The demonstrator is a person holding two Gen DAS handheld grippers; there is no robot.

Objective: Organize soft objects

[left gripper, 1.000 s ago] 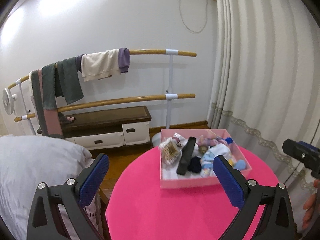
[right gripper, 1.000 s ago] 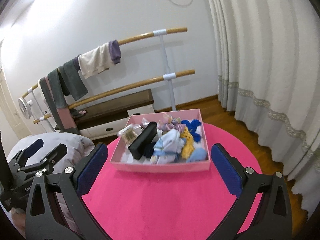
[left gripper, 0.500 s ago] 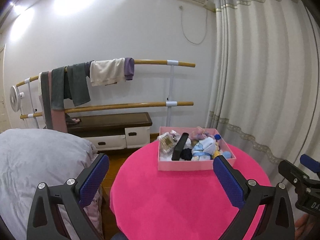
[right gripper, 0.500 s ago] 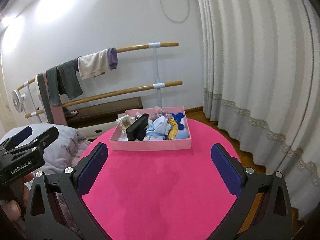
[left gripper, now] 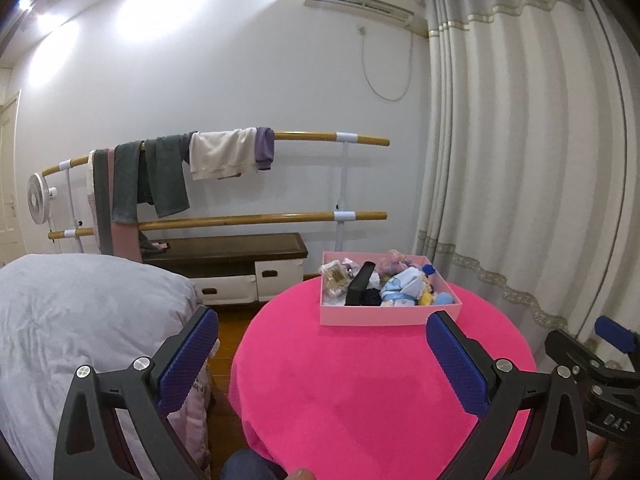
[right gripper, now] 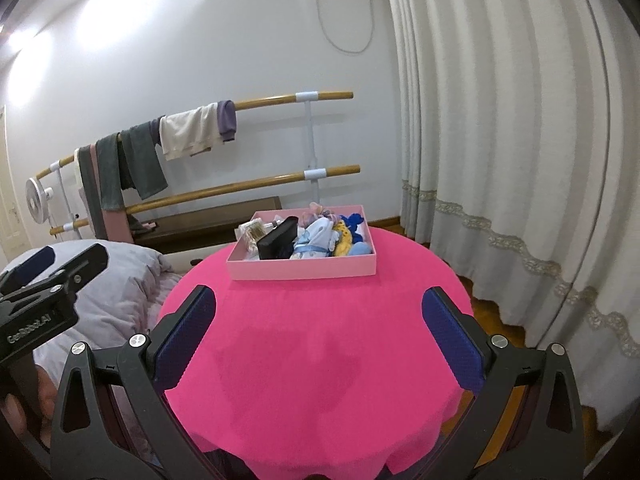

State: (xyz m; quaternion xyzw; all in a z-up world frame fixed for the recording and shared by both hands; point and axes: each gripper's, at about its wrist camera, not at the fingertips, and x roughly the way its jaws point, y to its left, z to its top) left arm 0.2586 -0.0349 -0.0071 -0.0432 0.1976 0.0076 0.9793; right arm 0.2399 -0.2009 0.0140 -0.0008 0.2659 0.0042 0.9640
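Observation:
A pink box [left gripper: 390, 316] [right gripper: 302, 270] sits at the far side of a round table with a pink cloth [left gripper: 360, 380] [right gripper: 320, 352]. It holds several soft items, among them light blue cloth [right gripper: 316, 240], yellow and blue pieces [right gripper: 348, 236] and a black pouch [left gripper: 359, 288]. My left gripper [left gripper: 322, 356] is open and empty, well back from the box. My right gripper [right gripper: 318, 336] is open and empty above the table's near half.
A grey quilted bed [left gripper: 80, 312] lies left of the table. Two wooden rails [left gripper: 260, 218] with hung clothes [left gripper: 222, 156] stand by the wall over a low dark bench [left gripper: 224, 252]. Long curtains [right gripper: 500, 140] hang on the right.
Both grippers have pulled back and tilted up, so the box now looks smaller and farther away. Both stay open and empty.

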